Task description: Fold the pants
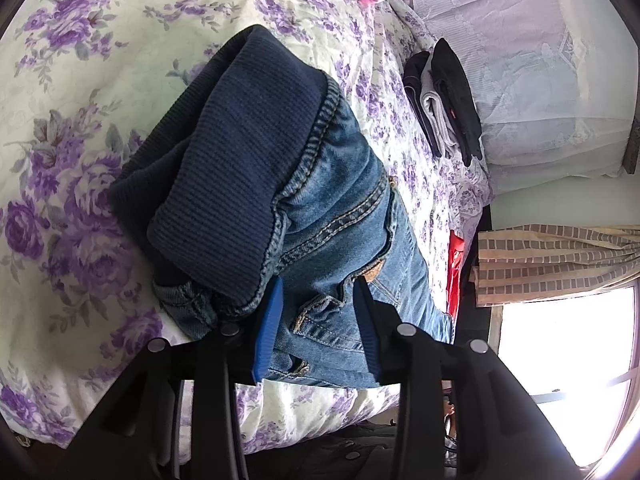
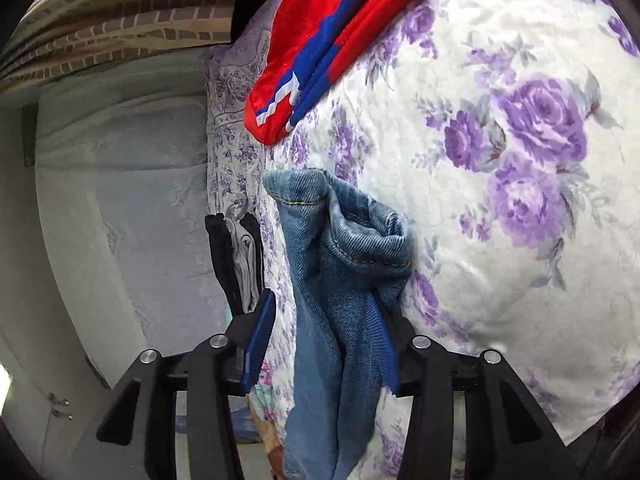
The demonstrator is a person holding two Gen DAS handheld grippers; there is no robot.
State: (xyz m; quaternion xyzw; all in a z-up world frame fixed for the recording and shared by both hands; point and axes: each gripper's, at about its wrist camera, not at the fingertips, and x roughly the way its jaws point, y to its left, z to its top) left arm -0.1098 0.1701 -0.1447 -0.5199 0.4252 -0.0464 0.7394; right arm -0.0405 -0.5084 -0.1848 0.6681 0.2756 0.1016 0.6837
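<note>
Blue denim pants [image 1: 340, 208] with a wide dark navy ribbed waistband [image 1: 236, 168] lie bunched on the floral bed cover. In the left wrist view my left gripper [image 1: 318, 312] has its blue fingers apart, with the waist denim between them. In the right wrist view the pants' leg hems [image 2: 344, 240] hang crumpled between the blue fingers of my right gripper [image 2: 320, 336], which are spread wide; the denim touches the right finger [image 2: 380, 344] only.
The bed cover [image 1: 80, 128] is white with purple roses. A stack of folded dark and grey clothes [image 1: 444, 100] lies near the pillow [image 1: 540, 80]. A red and blue garment [image 2: 320, 40] lies on the bed. A curtain [image 1: 552, 260] and a window [image 1: 568, 360] are beside the bed.
</note>
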